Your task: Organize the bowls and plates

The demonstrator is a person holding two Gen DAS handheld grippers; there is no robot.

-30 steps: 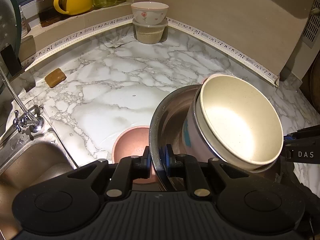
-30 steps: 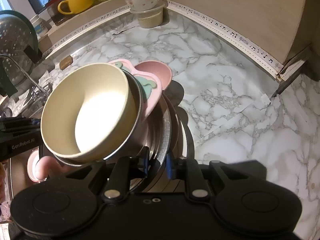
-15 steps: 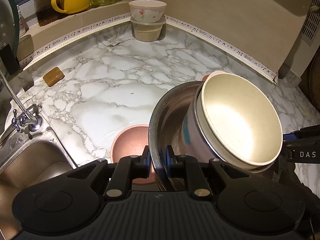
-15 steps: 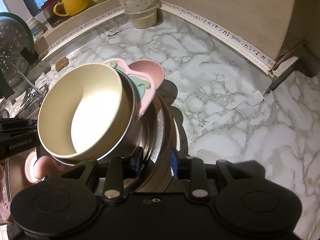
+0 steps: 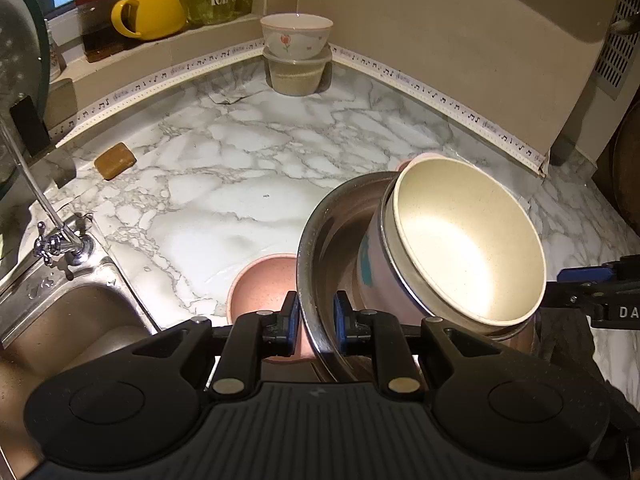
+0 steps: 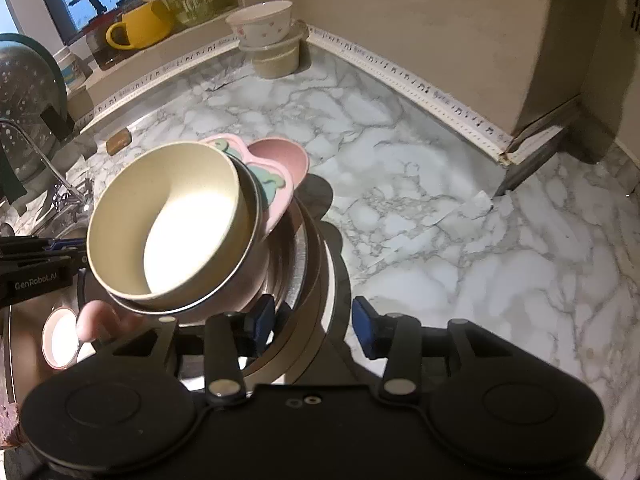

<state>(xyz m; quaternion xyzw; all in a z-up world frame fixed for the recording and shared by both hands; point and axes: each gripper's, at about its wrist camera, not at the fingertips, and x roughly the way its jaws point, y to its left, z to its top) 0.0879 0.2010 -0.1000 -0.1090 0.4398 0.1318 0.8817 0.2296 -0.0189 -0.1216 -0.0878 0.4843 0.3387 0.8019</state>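
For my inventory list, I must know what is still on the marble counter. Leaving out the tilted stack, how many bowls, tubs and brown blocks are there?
Bowls: 2, the pink bowl and the floral bowl
Tubs: 1, the beige tub under the floral bowl
Blocks: 1, the brown block
Total: 4

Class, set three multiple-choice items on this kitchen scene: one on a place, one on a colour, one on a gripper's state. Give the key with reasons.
1. Where is the floral bowl?
A. in the sink
B. stacked on a container in the counter's corner
C. on the window ledge

2. What colour is the mug on the ledge?
A. yellow
B. blue
C. white

3. How is the left gripper?
A. wide open, empty
B. out of view
C. shut on the steel bowl rim

Key: B, it sits atop the container; A, plainly yellow; C, pads press the rim.
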